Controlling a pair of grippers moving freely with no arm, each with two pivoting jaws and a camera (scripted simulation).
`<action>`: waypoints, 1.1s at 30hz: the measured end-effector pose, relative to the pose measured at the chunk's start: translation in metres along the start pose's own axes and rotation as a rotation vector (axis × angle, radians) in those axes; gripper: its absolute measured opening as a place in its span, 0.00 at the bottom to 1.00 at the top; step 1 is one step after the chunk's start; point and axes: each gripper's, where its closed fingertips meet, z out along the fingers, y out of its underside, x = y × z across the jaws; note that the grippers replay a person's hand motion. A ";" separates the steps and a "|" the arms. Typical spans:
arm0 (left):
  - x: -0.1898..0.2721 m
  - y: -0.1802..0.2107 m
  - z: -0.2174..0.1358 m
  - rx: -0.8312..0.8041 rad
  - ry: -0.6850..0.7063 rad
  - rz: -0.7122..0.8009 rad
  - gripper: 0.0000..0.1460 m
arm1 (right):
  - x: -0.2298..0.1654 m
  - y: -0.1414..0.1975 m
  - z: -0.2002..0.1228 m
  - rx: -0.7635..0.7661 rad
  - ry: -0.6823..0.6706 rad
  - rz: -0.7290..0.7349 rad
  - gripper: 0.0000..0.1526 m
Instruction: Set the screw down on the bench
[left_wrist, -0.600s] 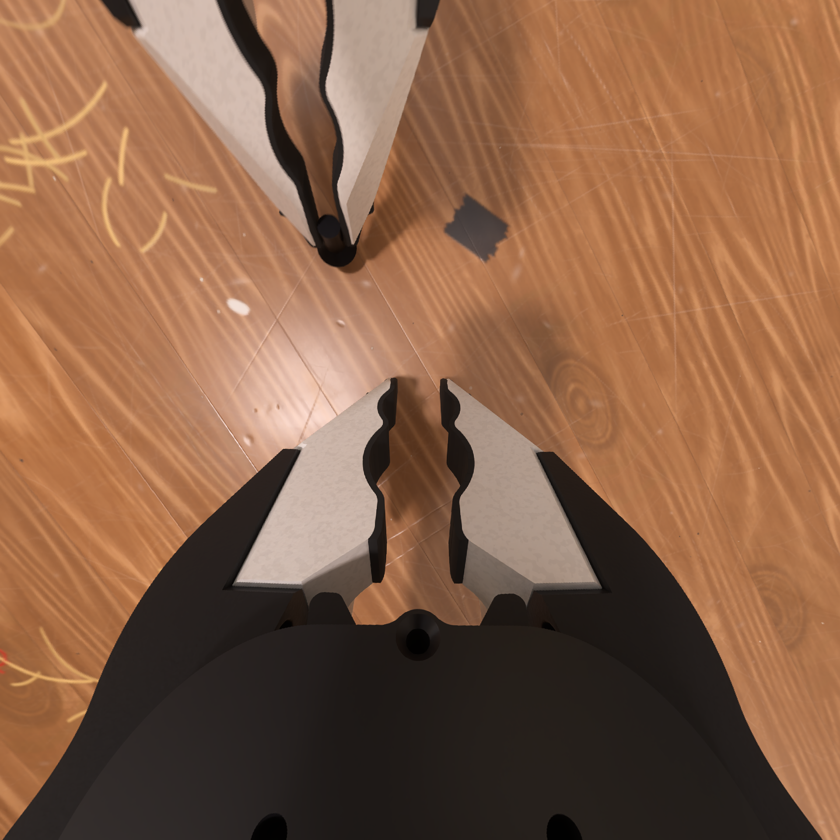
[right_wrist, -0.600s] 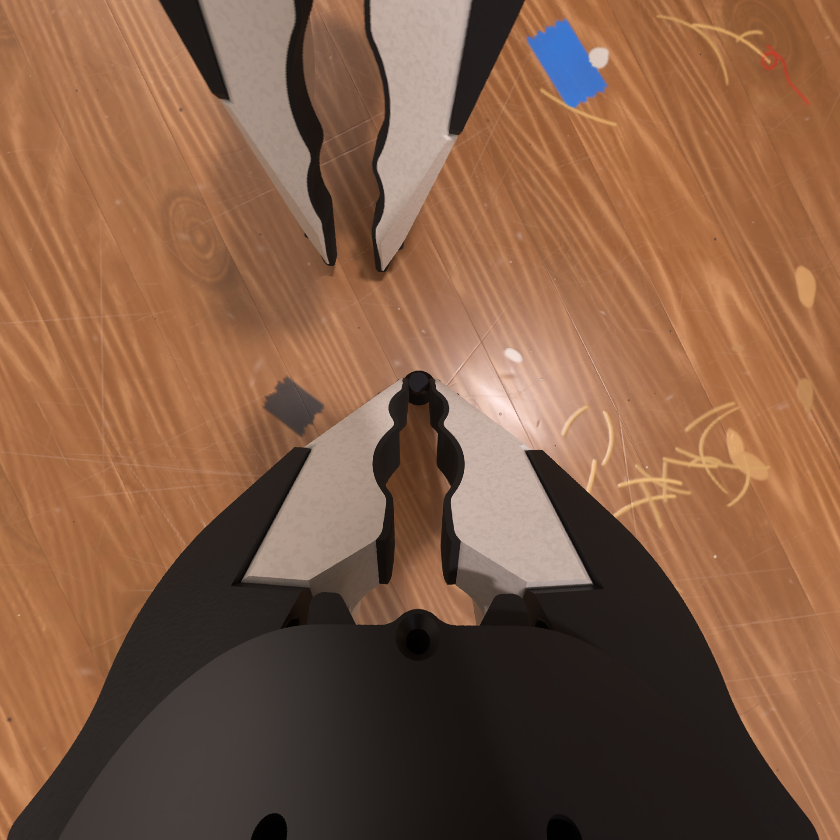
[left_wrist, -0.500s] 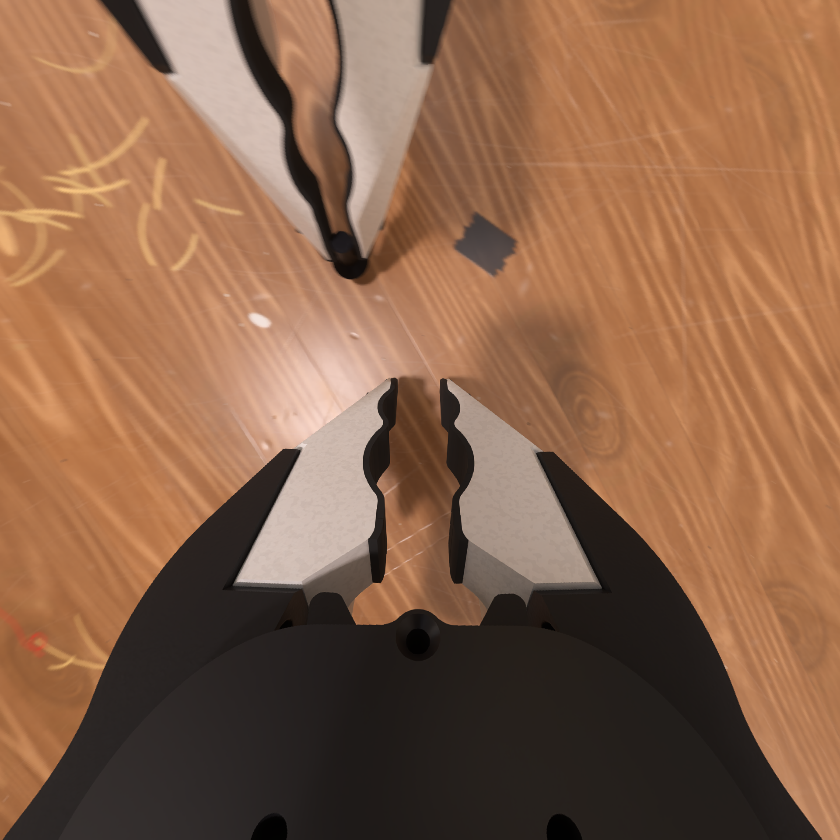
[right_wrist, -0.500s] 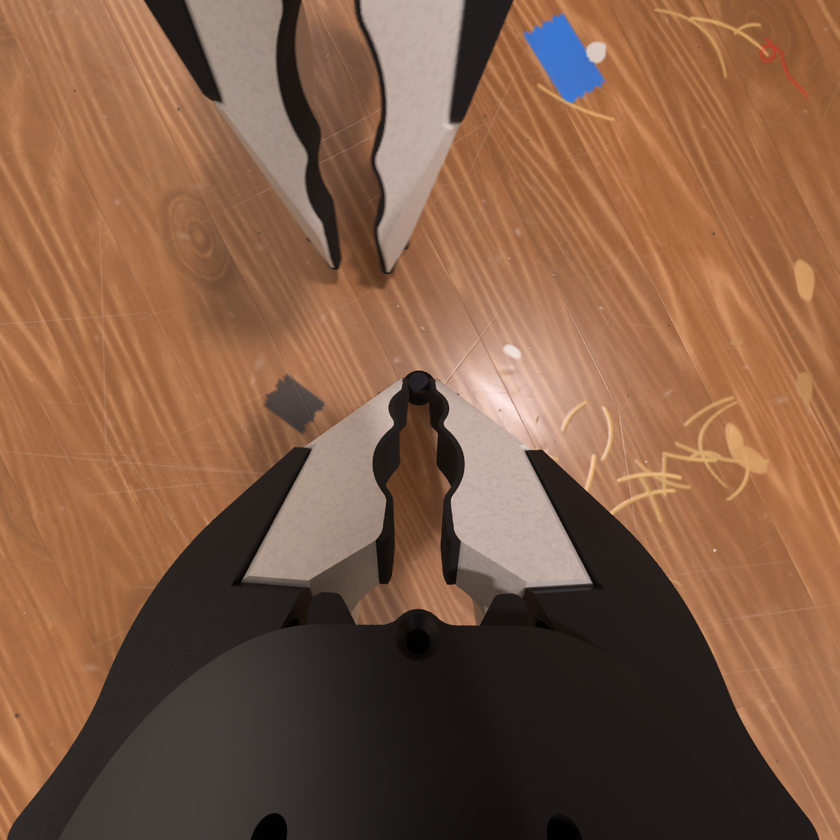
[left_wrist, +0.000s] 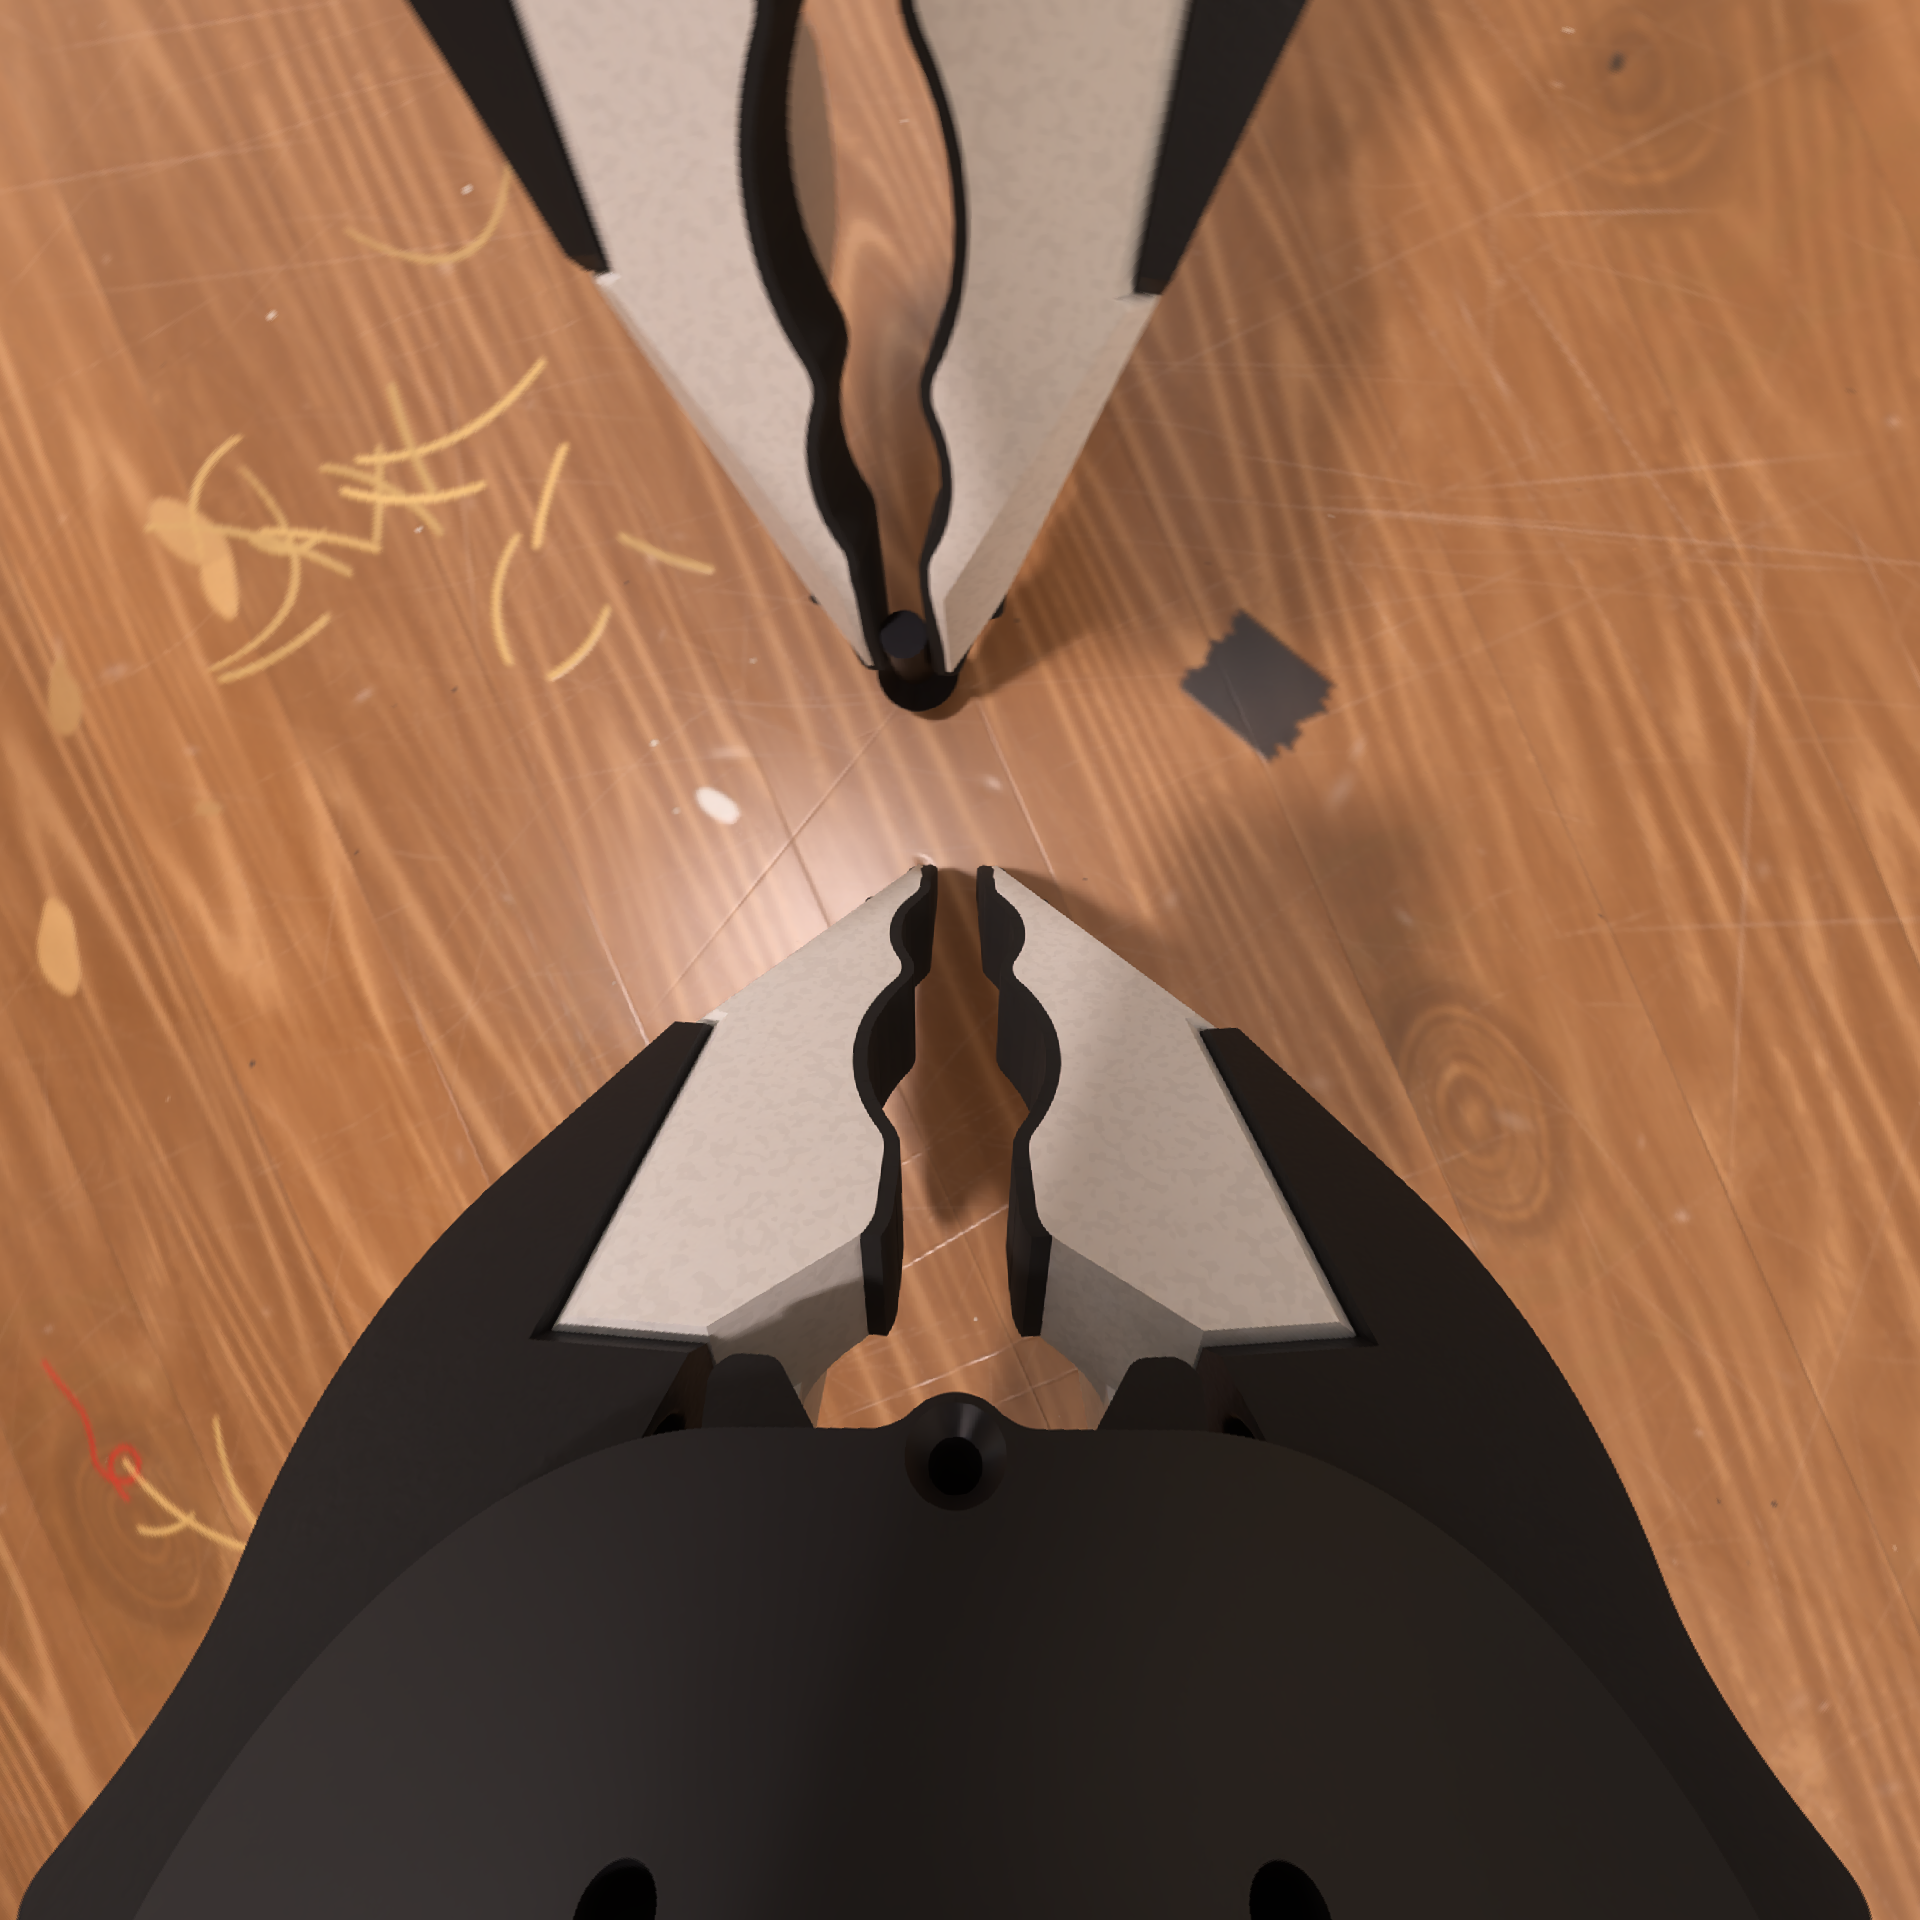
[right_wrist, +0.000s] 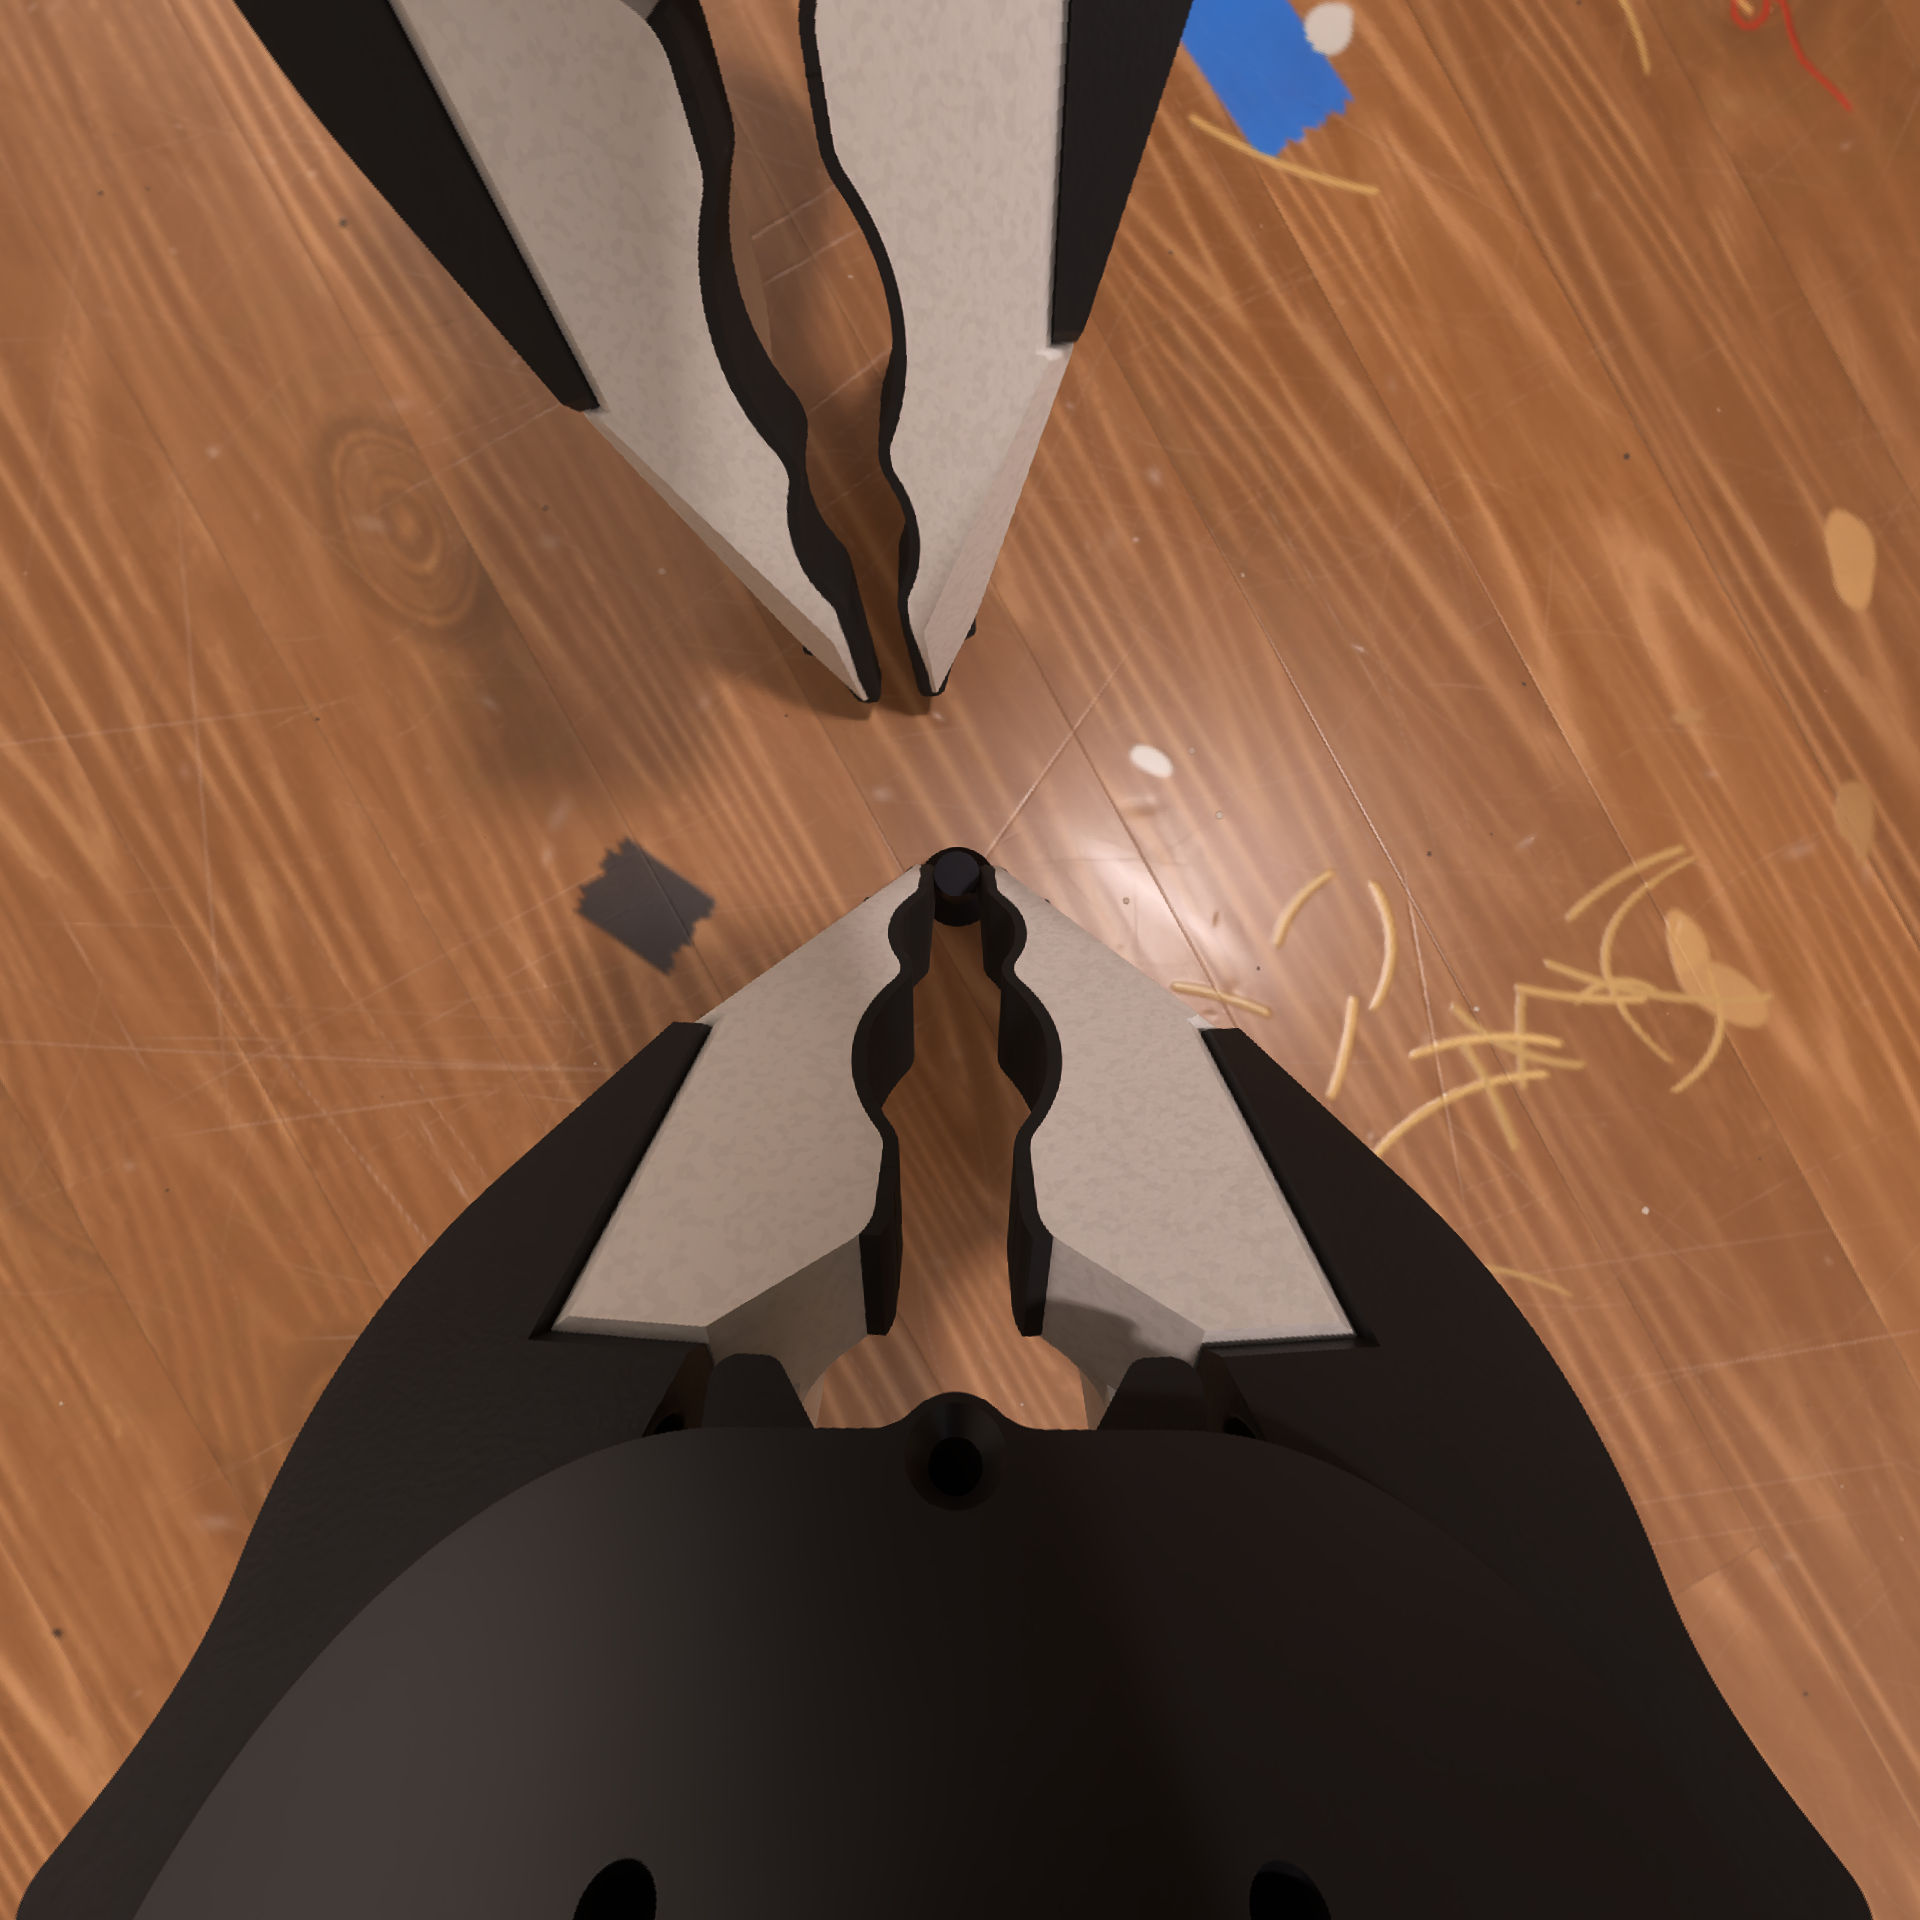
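The screw (right_wrist: 956, 883) is small and black, pinched upright between the tips of my right gripper (right_wrist: 954, 881), which is shut on it. In the left wrist view the screw (left_wrist: 906, 655) pokes out below the right gripper's tips (left_wrist: 912, 649), its wider end low over the wooden bench (left_wrist: 1558, 935). I cannot tell whether it touches the wood. My left gripper (left_wrist: 957, 878) is empty, its jaws drawn in to a thin gap. It faces the right gripper tip to tip, a short way apart, and also shows in the right wrist view (right_wrist: 896, 688).
A dark grey scrap of tape (left_wrist: 1257, 686) lies beside the screw and also shows in the right wrist view (right_wrist: 644, 904). A blue tape piece (right_wrist: 1273, 73) is farther off. Wood shavings (right_wrist: 1538, 1018) lie scattered, with a red thread (left_wrist: 104, 1444) nearby.
My left gripper's jaws have narrowed to a thin gap. The two grippers have come closer together. The right gripper still holds the screw.
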 end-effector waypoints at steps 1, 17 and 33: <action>-0.003 0.001 0.000 -0.004 -0.014 -0.017 0.05 | 0.001 0.000 0.000 -0.005 0.002 0.009 0.05; -0.018 0.000 -0.002 0.004 -0.095 -0.053 0.11 | 0.012 -0.001 0.010 -0.058 0.014 0.018 0.05; -0.017 0.000 0.000 0.001 -0.086 -0.048 0.11 | 0.010 -0.001 0.012 -0.060 0.007 0.025 0.06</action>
